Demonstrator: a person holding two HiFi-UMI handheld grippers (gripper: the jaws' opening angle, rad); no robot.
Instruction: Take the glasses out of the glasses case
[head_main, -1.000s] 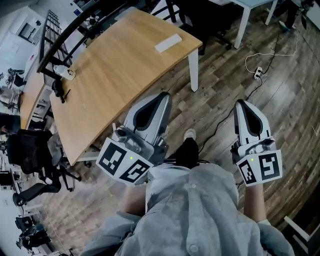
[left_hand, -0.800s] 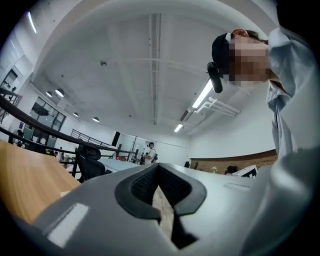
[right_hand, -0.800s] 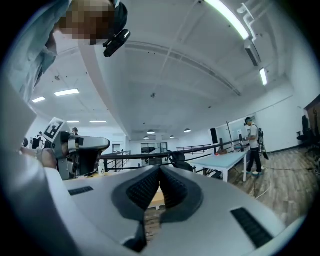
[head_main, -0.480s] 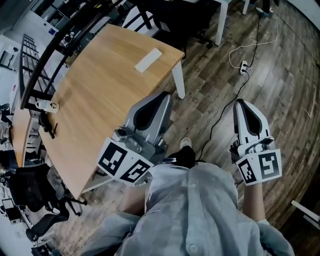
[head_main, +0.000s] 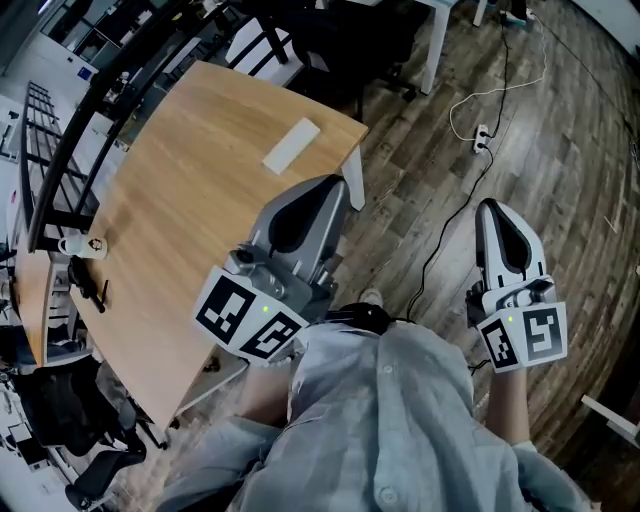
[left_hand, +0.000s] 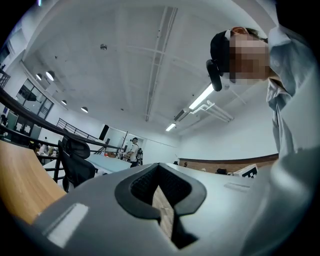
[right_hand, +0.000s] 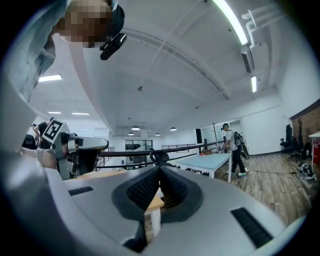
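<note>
Counter (head_main: 190, 200): pale wood, smooth, matt.
Floor (head_main: 560, 160): darker wood planks, slight sheen.
Left tool (head_main: 335, 188), right tool (head_main: 497, 207): grey plastic, matt; ribbed pads.
Shirt (head_main: 390, 420): cloth.

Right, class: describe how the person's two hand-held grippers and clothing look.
The left hand-held gripper and right hand-held gripper are tapering pale grey shells, each with a dark teardrop-shaped opening on top. Behind each sits a white cube with black square markers and a small green light. The person wears a pale blue-grey buttoned shirt.
</note>
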